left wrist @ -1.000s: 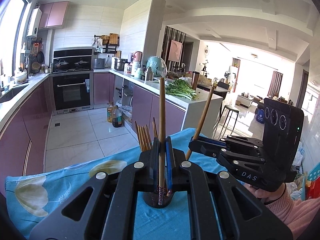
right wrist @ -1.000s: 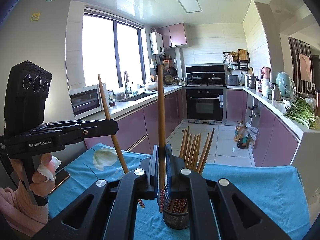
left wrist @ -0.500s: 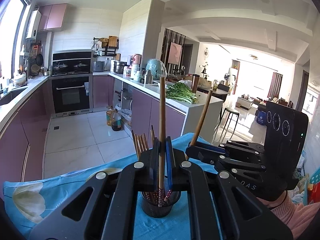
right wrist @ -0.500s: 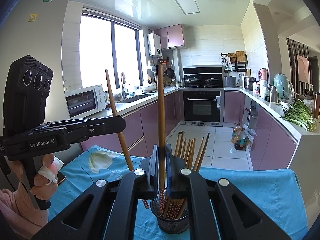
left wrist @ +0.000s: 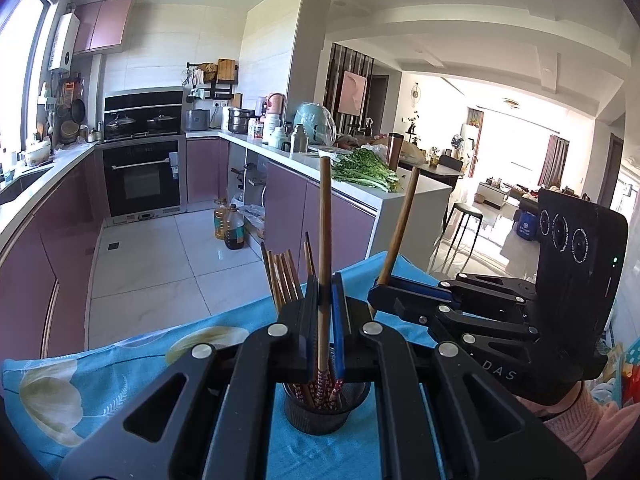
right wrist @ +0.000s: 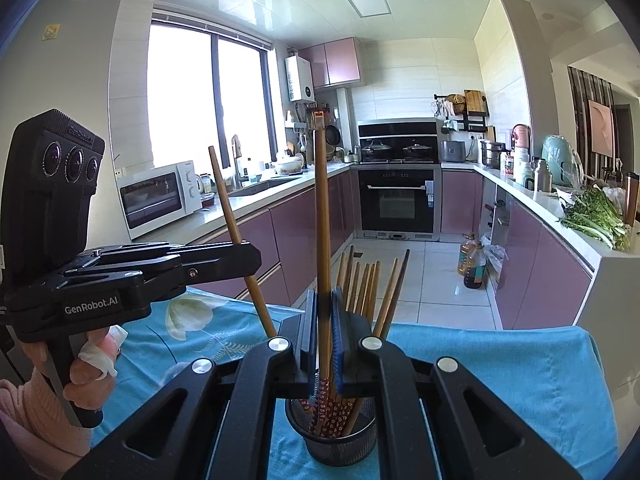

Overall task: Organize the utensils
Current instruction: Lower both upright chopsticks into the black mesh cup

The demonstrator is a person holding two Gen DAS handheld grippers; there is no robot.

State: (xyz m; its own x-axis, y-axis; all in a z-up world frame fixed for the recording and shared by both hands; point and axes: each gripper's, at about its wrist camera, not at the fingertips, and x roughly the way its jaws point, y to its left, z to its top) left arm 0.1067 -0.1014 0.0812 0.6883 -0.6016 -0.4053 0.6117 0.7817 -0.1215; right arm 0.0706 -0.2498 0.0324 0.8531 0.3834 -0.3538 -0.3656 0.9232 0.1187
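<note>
My left gripper [left wrist: 325,312] is shut on an upright wooden chopstick [left wrist: 325,220]. Its patterned lower end lines up with the mouth of a black mesh holder [left wrist: 324,416], which has several chopsticks [left wrist: 282,276] in it. To the right, the right gripper [left wrist: 384,294] grips a second chopstick [left wrist: 402,228] that leans right. In the right wrist view, my right gripper [right wrist: 325,320] is shut on its chopstick [right wrist: 322,216] above the same holder [right wrist: 332,438]. At left, the left gripper [right wrist: 248,258] holds its slanted chopstick [right wrist: 232,224]. I cannot tell whether either tip is inside the holder.
The holder stands on a blue flowered tablecloth [right wrist: 500,372]. A person's hand [right wrist: 88,372] in a pink sleeve grips the left handle. Behind are purple kitchen cabinets, a microwave [right wrist: 160,196], an oven [right wrist: 396,200], and a counter with leafy greens [left wrist: 364,170].
The left gripper has drifted a little, so the holder shows lower and fuller beneath its chopstick. In the right wrist view the holder has slid left, under the held chopstick. Both grips are unchanged.
</note>
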